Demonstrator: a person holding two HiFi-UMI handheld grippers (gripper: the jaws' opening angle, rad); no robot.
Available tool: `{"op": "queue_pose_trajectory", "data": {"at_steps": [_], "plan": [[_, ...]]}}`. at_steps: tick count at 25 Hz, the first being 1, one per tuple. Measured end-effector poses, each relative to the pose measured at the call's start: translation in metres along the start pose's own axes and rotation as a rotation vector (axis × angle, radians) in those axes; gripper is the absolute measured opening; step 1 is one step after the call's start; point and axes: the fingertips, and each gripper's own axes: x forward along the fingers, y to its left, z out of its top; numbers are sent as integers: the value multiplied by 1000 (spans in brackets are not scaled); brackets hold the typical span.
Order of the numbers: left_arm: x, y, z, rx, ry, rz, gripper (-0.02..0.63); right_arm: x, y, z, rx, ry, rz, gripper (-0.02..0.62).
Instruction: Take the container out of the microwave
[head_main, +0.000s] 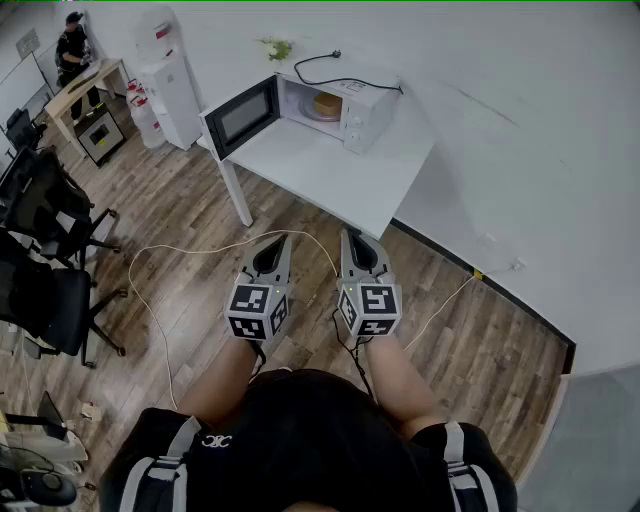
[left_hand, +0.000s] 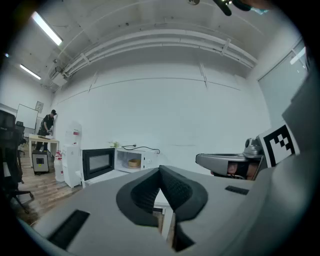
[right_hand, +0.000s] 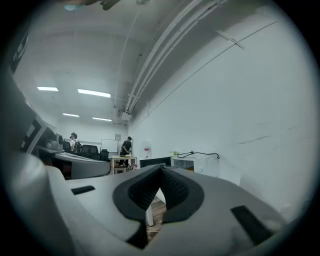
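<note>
The left gripper and right gripper are held side by side, each with its fingers closed tip to tip on nothing. Well ahead of the fingers, a white boxy microwave oven stands on a white rectangular bench, its dark-windowed door swung open to the left. The small round tan container, shallow and bowl-like, sits inside the pale cavity, far beyond both pairs of fingers.

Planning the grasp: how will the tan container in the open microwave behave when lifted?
The container looks low, round and wide, so it probably sits stable rather than tipping. It seems small, likely light, though contents are too far to judge. Its curved wall might slip.
</note>
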Motion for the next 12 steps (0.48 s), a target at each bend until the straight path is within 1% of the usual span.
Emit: {"op": "queue_pose_trajectory", "data": {"at_steps": [6, 12], "plan": [[-3, 1, 0, 5, 1, -10, 9, 1, 11, -8, -16, 18, 11, 3], [-3, 12, 0, 2, 3, -7, 11, 10, 25, -6, -15, 14, 34, 3]]}}
